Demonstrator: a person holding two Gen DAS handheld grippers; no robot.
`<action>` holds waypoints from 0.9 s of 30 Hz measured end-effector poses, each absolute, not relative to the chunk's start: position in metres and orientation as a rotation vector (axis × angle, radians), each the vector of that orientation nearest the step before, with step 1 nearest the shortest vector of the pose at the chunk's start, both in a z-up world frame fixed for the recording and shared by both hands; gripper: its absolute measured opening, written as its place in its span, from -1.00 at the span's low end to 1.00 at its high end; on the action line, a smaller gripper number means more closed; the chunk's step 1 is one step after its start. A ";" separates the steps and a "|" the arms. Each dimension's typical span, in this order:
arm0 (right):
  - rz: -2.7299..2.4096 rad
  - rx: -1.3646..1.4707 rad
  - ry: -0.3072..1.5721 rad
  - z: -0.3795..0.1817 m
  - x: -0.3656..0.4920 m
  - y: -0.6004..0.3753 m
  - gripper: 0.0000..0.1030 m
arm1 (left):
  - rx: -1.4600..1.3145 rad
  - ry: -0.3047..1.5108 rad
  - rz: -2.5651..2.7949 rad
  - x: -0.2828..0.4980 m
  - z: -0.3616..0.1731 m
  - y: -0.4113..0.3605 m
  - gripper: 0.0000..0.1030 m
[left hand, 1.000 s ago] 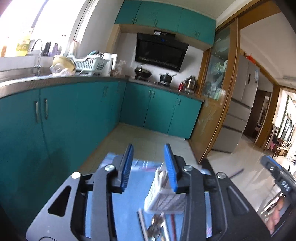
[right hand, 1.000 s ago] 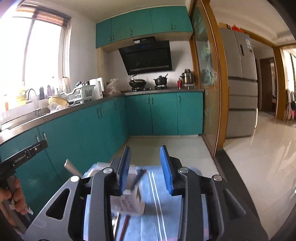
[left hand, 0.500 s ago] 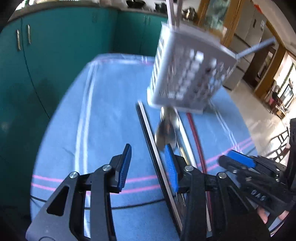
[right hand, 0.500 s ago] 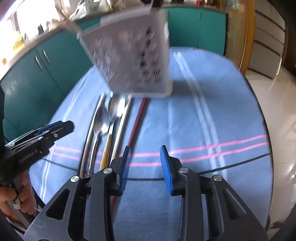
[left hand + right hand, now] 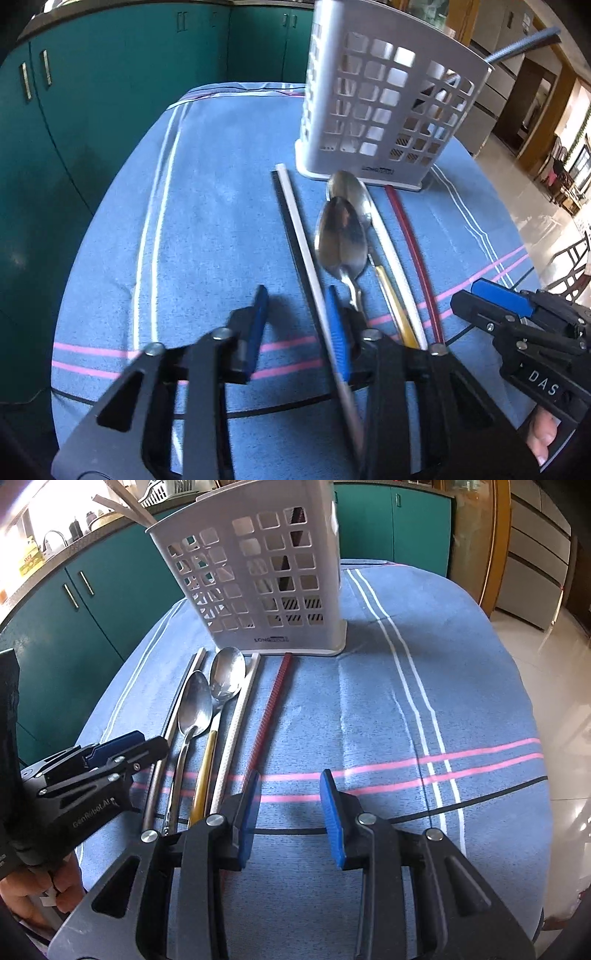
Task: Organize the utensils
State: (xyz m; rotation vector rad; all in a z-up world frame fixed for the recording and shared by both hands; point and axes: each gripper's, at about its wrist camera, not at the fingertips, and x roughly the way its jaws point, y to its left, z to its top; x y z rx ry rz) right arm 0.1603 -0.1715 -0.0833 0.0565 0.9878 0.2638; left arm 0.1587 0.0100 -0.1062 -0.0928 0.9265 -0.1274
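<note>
A white perforated utensil caddy (image 5: 384, 107) (image 5: 255, 579) stands upright at the far side of a blue striped cloth (image 5: 207, 206) (image 5: 388, 709). In front of it lie side by side a silver chopstick (image 5: 173, 720), two steel spoons (image 5: 341, 240) (image 5: 194, 705), one with a gold handle (image 5: 207, 771), a white chopstick (image 5: 236, 723) and a dark red chopstick (image 5: 271, 705). My left gripper (image 5: 295, 325) is open, low over the silver chopstick's near end. My right gripper (image 5: 288, 805) is open and empty, just right of the red chopstick.
Teal kitchen cabinets (image 5: 92, 92) stand to the left and behind the table. The table's edge drops to a tiled floor (image 5: 554, 664) on the right. A chopstick end (image 5: 524, 44) sticks out of the caddy.
Both grippers have tilted down from the kitchen to the table and come closer to the utensils. Both stay open.
</note>
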 end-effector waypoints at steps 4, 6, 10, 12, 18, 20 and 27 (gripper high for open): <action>0.290 0.035 0.991 -0.085 0.161 -0.160 -0.36 | -0.122 0.920 -0.118 0.157 -0.102 0.019 -1.00; 0.303 0.020 0.994 -0.087 0.162 -0.153 -0.36 | -0.143 0.923 -0.124 0.157 -0.102 0.023 -1.00; 0.292 -0.036 0.989 -0.091 0.166 -0.140 -0.36 | -0.149 0.927 -0.123 0.154 -0.102 0.025 -1.00; 0.282 -0.057 0.990 -0.092 0.168 -0.136 -0.41 | -0.144 0.929 -0.112 0.152 -0.103 0.025 -1.00; 0.248 -0.065 0.998 -0.093 0.170 -0.138 -0.74 | -0.118 0.932 -0.090 0.152 -0.103 0.024 -0.96; 0.241 -0.058 1.000 -0.093 0.168 -0.142 -0.74 | -0.123 0.942 -0.099 0.152 -0.104 0.024 -0.76; 0.205 -0.053 1.002 -0.092 0.167 -0.151 -0.70 | -0.122 0.954 -0.110 0.150 -0.107 0.019 -0.65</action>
